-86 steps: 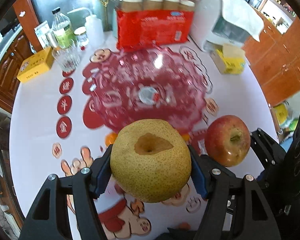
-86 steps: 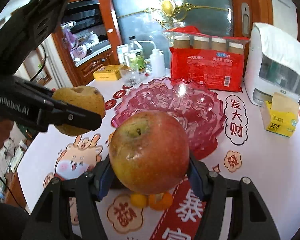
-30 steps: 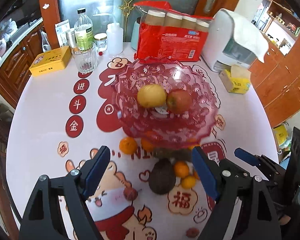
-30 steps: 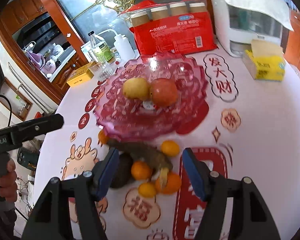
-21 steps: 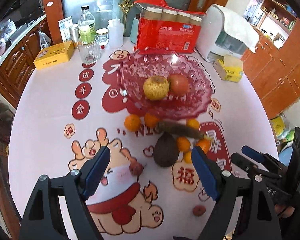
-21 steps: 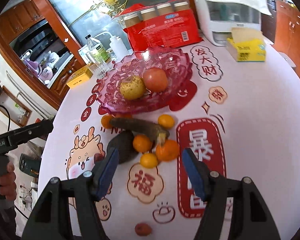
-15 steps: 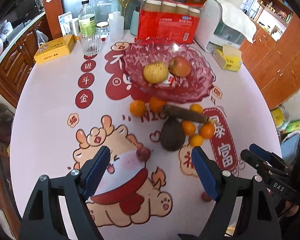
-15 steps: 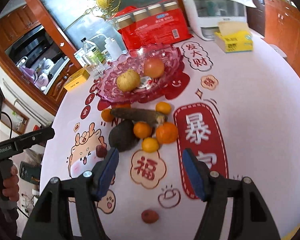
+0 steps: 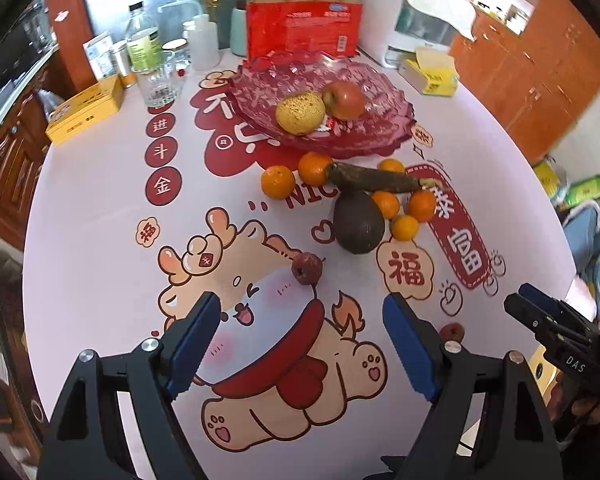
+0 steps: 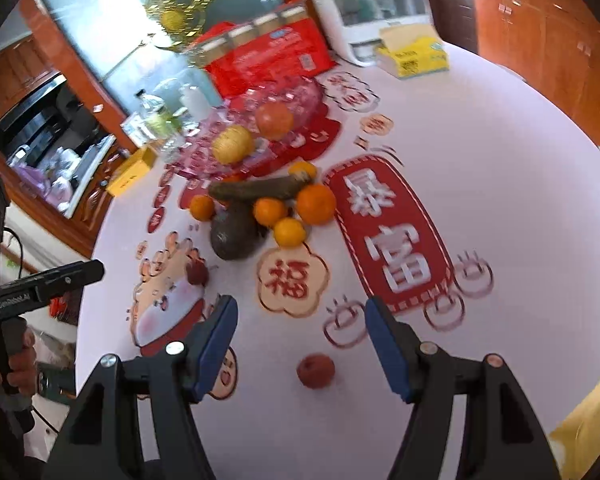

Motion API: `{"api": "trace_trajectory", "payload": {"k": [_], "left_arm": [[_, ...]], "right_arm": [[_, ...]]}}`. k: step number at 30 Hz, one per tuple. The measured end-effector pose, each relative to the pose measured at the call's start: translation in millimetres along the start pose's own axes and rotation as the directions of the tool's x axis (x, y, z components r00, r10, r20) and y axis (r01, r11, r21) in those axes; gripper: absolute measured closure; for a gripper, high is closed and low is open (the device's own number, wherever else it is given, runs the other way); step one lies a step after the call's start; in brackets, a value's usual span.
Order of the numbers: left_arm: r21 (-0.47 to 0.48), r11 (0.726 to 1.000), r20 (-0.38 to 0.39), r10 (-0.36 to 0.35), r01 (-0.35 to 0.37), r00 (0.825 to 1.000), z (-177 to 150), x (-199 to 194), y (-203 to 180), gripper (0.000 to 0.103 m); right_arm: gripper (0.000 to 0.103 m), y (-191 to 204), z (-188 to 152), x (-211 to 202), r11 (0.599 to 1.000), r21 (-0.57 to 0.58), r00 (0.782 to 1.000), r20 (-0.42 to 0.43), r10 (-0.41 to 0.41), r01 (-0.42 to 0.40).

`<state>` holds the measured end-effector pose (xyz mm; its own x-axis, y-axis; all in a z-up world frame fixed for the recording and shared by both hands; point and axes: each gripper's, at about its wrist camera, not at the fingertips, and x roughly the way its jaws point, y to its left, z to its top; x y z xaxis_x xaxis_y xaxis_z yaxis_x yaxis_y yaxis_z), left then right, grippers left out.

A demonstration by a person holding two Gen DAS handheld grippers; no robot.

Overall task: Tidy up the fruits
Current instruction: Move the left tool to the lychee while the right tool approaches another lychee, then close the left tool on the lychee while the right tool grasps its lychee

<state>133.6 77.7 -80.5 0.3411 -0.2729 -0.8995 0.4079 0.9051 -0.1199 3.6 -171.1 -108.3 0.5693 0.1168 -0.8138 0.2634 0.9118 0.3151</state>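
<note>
Our left claw [image 9: 302, 342] and right claw [image 10: 300, 340], earlier clamped on the pear [image 9: 300, 109] and apple [image 9: 346, 100], now gape empty; both fruits sit in the bowl [image 9: 388, 136].

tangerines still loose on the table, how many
6, all clustered below the pink glass bowl: two at its front rim, one behind the dark long vegetable, three beside the avocado. Others may be hidden.

Reddish wooden cabinets [image 9: 540, 80]; frosted glass door [image 10: 112, 32]; bright daylight
</note>
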Motion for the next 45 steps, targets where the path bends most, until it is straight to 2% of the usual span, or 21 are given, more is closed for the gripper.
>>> {"api": "trace_trajectory", "payload": {"k": [9, 16, 26, 30, 35, 40, 43, 45], "left_arm": [[0.126, 0.992, -0.038, -0.025, 0.029, 0.999, 1.9, 31.2, -2.4, 0.021], [0.16, 0.987, -0.086, -0.005, 0.019, 0.996, 6.3, 70.3, 0.0, 0.021], [0.175, 0.984, -0.085, -0.027, 0.042, 0.996, 14.8, 114.6, 0.5, 0.021], [0.148, 0.987, -0.091, -0.044, 0.057, 0.995, 18.6, 126.6, 2.5, 0.031], [0.161, 0.983, -0.107, -0.071, 0.088, 0.992, 17.9, 134.7, -0.5, 0.038], [0.171, 0.98, -0.108, -0.085, 0.103, 0.991, 16.7, 136.8, -4.8, 0.06], [0.172, 0.979, -0.112, -0.09, 0.108, 0.99, 17.2, 139.5, -6.3, 0.07], [0.176, 0.978, -0.114, -0.091, 0.11, 0.989, 17.0, 140.2, -7.5, 0.072]], "right_arm": [[0.036, -1.3, -44.2, 16.1, 0.993, 0.092, 0.996, -0.052, -0.068, 0.072], [0.036, 4.8, -61.6, 28.4, 0.984, 0.128, 0.991, -0.074, -0.111, 0.12], [0.036, 10.9, -75.5, 47.5, 0.975, 0.127, 0.979, -0.117, -0.168, 0.182], [0.039, 16.2, -72.7, 54.1, 0.976, 0.084, 0.974, -0.124, -0.192, 0.203], [0.046, 24.5, -66.3, 63.7, 0.977, 0.02, 0.969, -0.128, -0.21, 0.214], [0.054, 29.1, -63.3, 71.7, 0.974, -0.019, 0.964, -0.14, -0.228, 0.227], [0.058, 29.2, -61.5, 73.7, 0.969, -0.033, 0.96, -0.133, -0.245, 0.243], [0.06, 27.9, -60.4, 75.7, 0.968, -0.038, 0.959, -0.135, -0.249, 0.246]]}}
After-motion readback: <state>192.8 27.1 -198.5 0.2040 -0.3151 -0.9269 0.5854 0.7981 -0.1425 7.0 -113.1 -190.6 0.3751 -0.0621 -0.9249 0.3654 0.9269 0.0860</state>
